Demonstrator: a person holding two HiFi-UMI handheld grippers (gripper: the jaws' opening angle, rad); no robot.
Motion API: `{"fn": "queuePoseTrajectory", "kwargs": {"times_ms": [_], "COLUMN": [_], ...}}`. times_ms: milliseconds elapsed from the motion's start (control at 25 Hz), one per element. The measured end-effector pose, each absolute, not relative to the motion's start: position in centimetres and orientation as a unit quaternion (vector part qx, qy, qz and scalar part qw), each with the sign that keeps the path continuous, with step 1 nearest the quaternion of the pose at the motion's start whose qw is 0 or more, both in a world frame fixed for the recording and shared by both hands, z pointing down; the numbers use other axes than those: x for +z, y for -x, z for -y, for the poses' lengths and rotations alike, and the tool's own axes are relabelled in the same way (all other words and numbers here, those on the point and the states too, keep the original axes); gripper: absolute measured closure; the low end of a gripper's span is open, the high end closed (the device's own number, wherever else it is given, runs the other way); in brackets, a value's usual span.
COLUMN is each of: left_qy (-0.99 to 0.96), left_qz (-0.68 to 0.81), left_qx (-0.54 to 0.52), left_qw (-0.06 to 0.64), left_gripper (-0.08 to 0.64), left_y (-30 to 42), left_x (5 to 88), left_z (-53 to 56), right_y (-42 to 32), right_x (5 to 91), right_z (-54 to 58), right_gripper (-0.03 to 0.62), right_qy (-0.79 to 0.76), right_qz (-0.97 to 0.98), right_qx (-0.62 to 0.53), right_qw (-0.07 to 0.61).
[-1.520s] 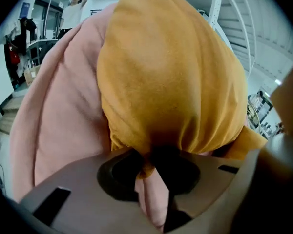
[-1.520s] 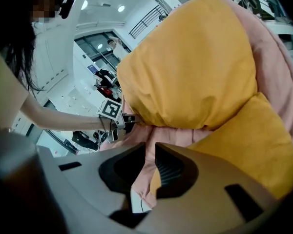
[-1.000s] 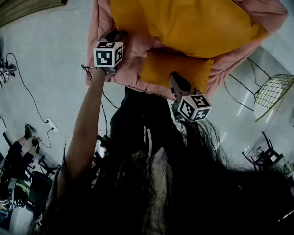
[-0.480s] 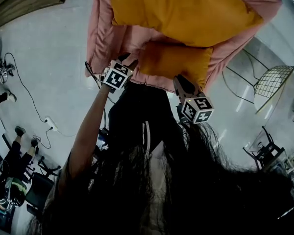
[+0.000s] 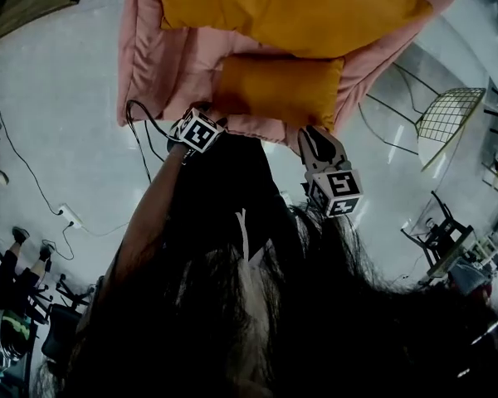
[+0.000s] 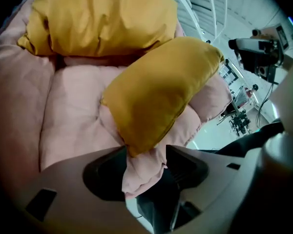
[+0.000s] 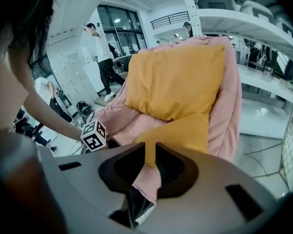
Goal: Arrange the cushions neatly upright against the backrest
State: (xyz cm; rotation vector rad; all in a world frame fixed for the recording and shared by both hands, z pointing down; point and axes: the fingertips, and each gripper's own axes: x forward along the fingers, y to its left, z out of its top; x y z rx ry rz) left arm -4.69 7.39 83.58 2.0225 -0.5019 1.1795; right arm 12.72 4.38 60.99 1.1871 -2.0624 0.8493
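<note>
Head view showing pink quilted fabric armchair (image 5: 149, 65) cradling large mustard-yellow fabric cushion (image 5: 290, 7) against backrest, small mustard-yellow rectangular cushion (image 5: 278, 89) lying flat at seat front; right gripper (image 7: 149, 152) clamping its corner; left gripper (image 6: 145, 155) jaws just been opening, standing apart, another corner and pink fabric loosely between.

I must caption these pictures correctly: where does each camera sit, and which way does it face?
Head view: on the head, looking steeply down at the chair; hair, left arm, left gripper, right gripper show.
Left gripper view: on the left gripper, facing the seat; fingers have just been opening, the small cushion's corner between them.
Right gripper view: on the right gripper, facing the backrest; fingers shut on the small cushion; left arm shows.
Shared: both gripper views show the small cushion and the large cushion.
</note>
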Motion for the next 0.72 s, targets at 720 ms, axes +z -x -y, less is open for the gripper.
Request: {"fn": "queuePoseTrajectory", "kwargs": {"times_ms": [720], "left_qy": [-0.774], "left_qz": [0.206], "left_qx": [0.487], "left_qw": [0.35], "left_gripper": [0.361], "left_y": [4.3], "left_x": [87.5], "left_z": [-7.3], "right_y": [-19.9], "right_x": [65.2], "right_z": [-4.4], "right_gripper": [0.383], "right_qy": [-0.495], "right_qz": [0.705], "right_qx": [0.21], "right_qw": [0.462]}}
